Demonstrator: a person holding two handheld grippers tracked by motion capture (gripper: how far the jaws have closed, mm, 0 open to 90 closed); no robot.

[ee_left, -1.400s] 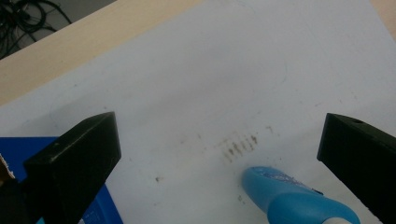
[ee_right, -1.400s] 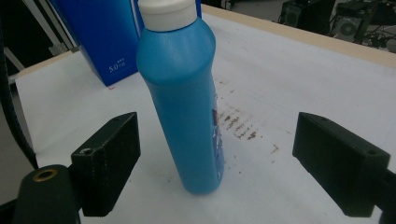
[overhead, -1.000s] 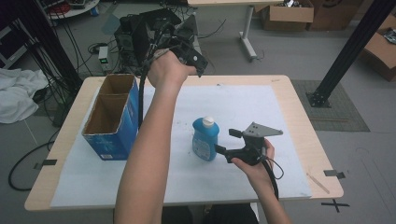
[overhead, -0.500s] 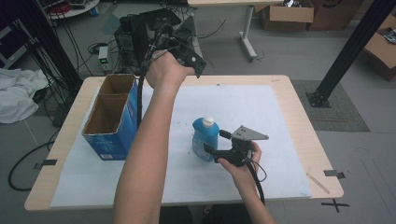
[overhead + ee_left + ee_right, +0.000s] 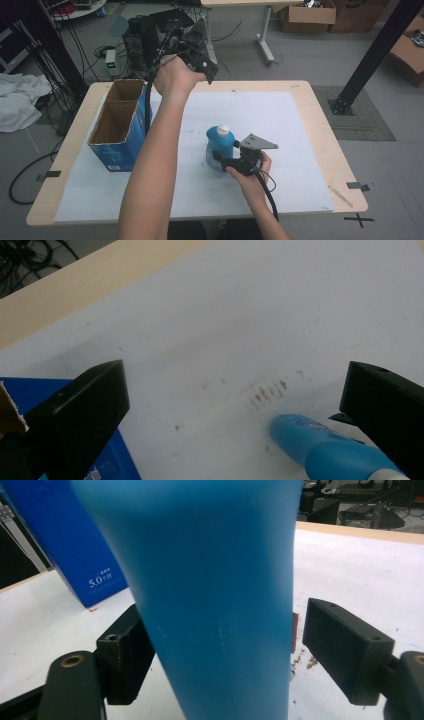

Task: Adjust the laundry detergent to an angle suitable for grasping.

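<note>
Right gripper (image 5: 216, 159) jaws closing around upright blue plastic bottle (image 5: 219, 148), not clamped yet; centre it, squeeze squarely. Left gripper (image 5: 207, 70) open, idle.

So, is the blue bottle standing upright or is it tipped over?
Upright. In the high view the blue bottle stands on its base on the white sheet, with its white cap on top.

A wooden table (image 5: 320, 125) carries a white sheet (image 5: 280, 125); on the sheet stand a blue bottle (image 5: 219, 148) and an open blue cardboard box (image 5: 120, 131).
</note>
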